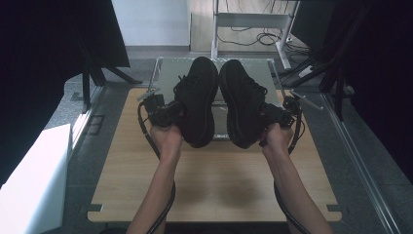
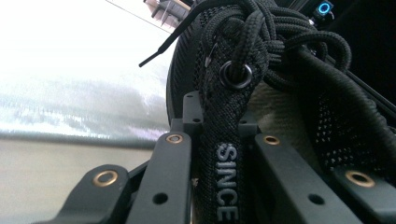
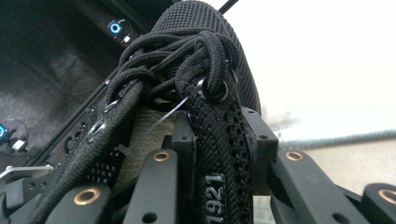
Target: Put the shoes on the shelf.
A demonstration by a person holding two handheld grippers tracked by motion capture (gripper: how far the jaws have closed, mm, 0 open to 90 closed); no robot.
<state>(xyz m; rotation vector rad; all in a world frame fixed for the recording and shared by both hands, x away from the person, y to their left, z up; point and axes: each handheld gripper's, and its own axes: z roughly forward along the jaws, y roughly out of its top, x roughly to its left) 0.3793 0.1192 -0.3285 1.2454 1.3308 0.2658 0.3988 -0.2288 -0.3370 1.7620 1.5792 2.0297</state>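
Note:
Two black lace-up shoes are held up above the wooden table [image 1: 214,180], soles facing the high camera. My left gripper [image 1: 171,114] is shut on the collar edge of the left shoe [image 1: 198,100]. In the left gripper view that edge of the left shoe [image 2: 224,154], printed "SINCE", runs between the jaws, with the laces [image 2: 280,42] bunched above. My right gripper [image 1: 275,116] is shut on the right shoe [image 1: 242,102] in the same way. The strip of the right shoe [image 3: 217,154] printed "1921" stands between its jaws, under the knotted laces [image 3: 173,60].
A grey metal tray [image 1: 168,78] lies at the table's far edge behind the shoes. Black frame legs [image 1: 92,73] and dark curtains stand at both sides. A white box [image 1: 34,180] sits on the floor at the left. Cables [image 1: 258,36] lie on the floor beyond.

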